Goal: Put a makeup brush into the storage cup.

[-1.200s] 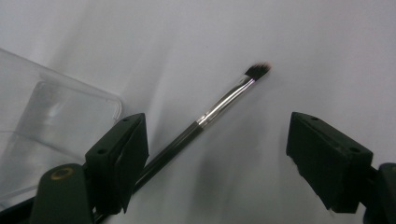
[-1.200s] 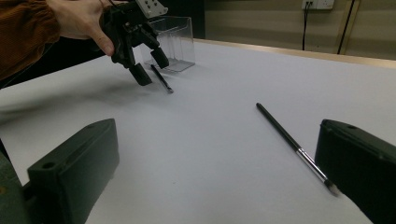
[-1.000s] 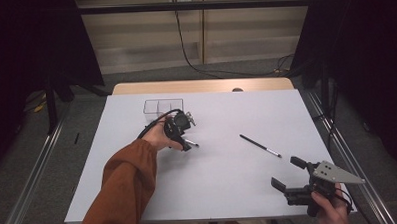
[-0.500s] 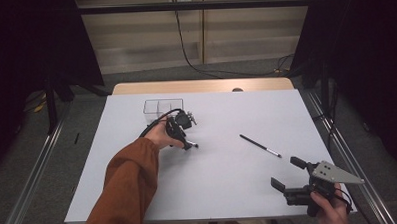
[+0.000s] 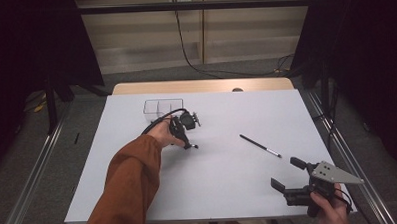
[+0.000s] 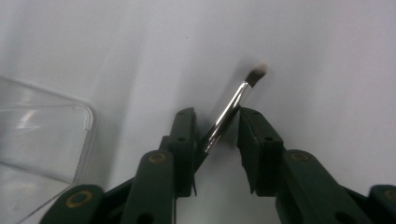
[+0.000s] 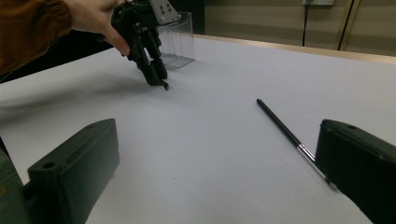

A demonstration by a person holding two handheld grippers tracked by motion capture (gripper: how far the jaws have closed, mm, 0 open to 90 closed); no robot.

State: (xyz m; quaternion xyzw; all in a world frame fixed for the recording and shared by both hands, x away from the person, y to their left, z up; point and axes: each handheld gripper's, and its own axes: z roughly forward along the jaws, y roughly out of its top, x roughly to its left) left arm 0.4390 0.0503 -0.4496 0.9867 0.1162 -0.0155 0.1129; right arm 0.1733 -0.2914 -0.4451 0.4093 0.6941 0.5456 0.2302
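On white table point(image 5: 224, 186), left of centre: left gripper point(image 5: 190, 144) tilted down, tips at tabletop. Jaws have just been closing; small makeup brush point(image 6: 232, 106) with silver ferrule and pale tip lies slanted between them, right pad at ferrule, firm grip not certain. Clear plastic compartment box point(image 5: 163, 107) just behind gripper. Near right corner: right gripper point(image 5: 285, 175) level, jaws wide, nothing between. Second brush point(image 5: 260, 146), long black handle, lies flat between both grippers.
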